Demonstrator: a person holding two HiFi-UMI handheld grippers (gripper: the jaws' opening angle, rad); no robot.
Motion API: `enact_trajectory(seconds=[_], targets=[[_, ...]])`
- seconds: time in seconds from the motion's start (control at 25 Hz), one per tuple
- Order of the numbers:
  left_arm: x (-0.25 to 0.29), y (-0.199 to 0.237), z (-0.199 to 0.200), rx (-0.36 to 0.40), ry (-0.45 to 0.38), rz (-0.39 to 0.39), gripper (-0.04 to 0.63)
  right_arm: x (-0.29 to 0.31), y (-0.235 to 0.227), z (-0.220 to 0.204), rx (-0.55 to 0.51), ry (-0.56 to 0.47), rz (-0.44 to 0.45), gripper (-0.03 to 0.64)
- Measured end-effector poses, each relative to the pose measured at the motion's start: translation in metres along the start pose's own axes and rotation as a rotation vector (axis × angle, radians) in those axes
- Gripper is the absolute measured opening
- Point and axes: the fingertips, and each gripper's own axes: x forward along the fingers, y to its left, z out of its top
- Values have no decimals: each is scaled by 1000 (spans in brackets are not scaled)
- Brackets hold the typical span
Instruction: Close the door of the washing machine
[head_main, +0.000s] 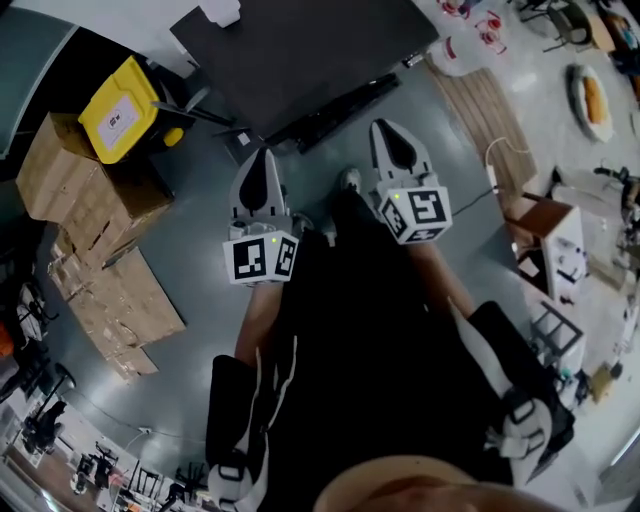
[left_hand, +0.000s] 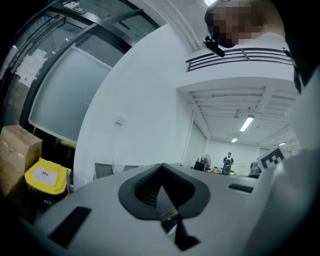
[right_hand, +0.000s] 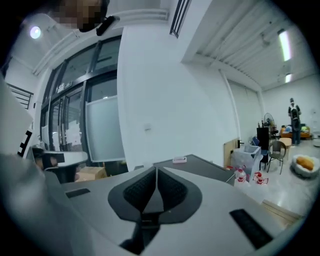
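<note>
Washing machine door: cannot be made out in any view. A dark grey flat-topped unit (head_main: 300, 50) stands on the floor ahead of both grippers; whether it is the machine I cannot tell. A small white item (right_hand: 179, 160) lies on its top.

Left gripper (head_main: 263, 152): clenched, jaw tips meeting at a point, nothing between them. It is held in front of the body, clear of the unit and pointing toward it. Its own view looks out about level at a white wall. Its marker cube (head_main: 262, 257) faces the head camera, with the forearm running back to the torso.

Right gripper (head_main: 385, 125): clenched, pads flat together, empty. It is beside the left one and a little further forward, touching nothing, and its own view also looks about level. Its marker cube (head_main: 415, 213) is tilted outward.

Surroundings: a yellow-lidded bin (head_main: 125, 108) and stacked cardboard boxes (head_main: 70, 175) to the left, and a wooden board (head_main: 485, 115) on the grey floor to the right.
</note>
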Motion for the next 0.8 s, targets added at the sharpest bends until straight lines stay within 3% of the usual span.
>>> enact_trajectory(seconds=[0.2,0.8], targets=[[-5,-13,6,33,-16,-10,6,-22,15,21,8,-37,51,15],[-6,-14,3,30,-19,-13,6,-23,35,1,-17,9,88,6]])
